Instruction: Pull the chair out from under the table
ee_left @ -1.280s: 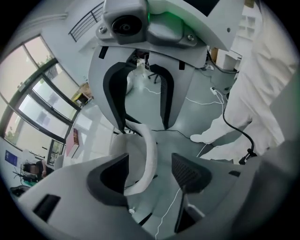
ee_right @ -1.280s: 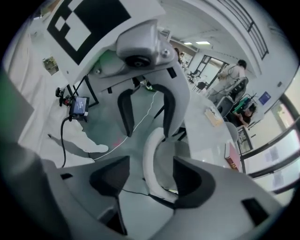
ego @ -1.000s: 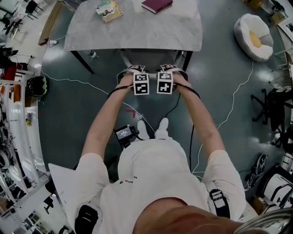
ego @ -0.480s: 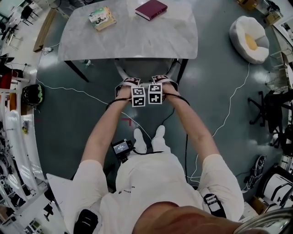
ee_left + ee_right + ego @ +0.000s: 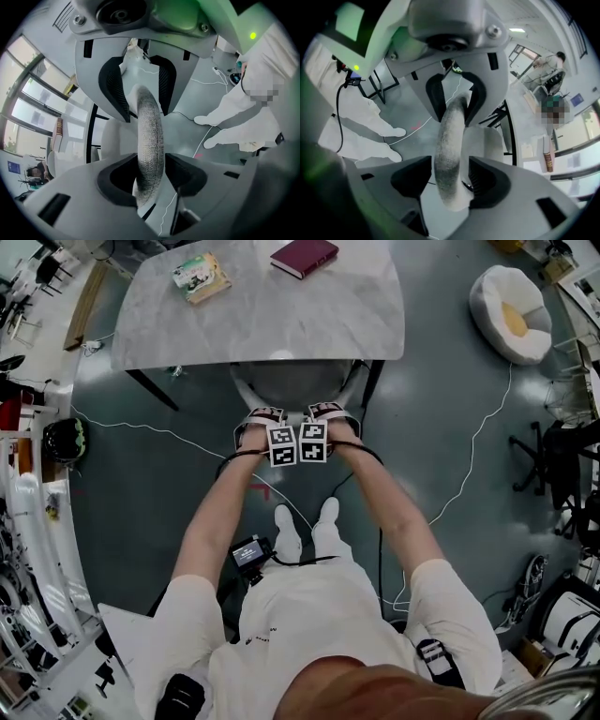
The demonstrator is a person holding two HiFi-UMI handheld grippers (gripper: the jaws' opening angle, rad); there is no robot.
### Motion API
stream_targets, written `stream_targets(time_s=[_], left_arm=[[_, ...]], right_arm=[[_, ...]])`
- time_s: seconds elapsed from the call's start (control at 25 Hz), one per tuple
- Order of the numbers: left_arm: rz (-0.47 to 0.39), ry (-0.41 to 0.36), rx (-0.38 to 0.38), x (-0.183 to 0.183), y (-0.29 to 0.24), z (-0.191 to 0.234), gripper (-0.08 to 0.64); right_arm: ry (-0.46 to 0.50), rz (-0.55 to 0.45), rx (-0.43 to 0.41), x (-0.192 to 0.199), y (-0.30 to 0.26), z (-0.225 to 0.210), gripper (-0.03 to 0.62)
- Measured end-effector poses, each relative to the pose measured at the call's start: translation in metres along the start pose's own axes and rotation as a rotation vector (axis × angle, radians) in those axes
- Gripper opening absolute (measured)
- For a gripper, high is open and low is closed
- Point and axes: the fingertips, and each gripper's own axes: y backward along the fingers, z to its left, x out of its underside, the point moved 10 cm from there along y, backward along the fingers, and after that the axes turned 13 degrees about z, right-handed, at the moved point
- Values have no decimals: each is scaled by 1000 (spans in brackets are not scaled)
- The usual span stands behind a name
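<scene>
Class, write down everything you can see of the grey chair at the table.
The chair has a pale grey shell and a rounded back rim covered in coarse woven grey fabric. It stands upright, its seat tucked under the marble-look table. The left gripper and right gripper both straddle the rim; their jaws have just been closing: the left's pads look against it, the right's show gaps.

Left gripper [image 5: 150,155] jaws just closing; chair backrest rim [image 5: 150,119] between, pads touching it.

We've got a grey fabric chair [image 5: 292,390] with a rounded back rim, standing upright, seat tucked under the near edge of the pale marble-look table [image 5: 281,320].
</scene>
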Motion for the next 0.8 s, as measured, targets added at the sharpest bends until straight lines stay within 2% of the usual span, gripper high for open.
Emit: stream_targets(time_s=[0.16, 0.28, 0.4, 0.8], left_arm=[[-6, 39, 30, -3, -5, 0, 183], [11, 15, 17, -6, -8, 2, 112], [18, -13, -4, -7, -10, 2, 89], [25, -5, 19, -7, -4, -17, 78]], right_arm=[[-12, 16, 3, 1, -6, 5, 137], [-33, 6, 8, 3, -9, 6, 110], [-62, -7, 37, 5, -10, 8, 89], [-59, -13, -1, 0, -6, 25, 78]])
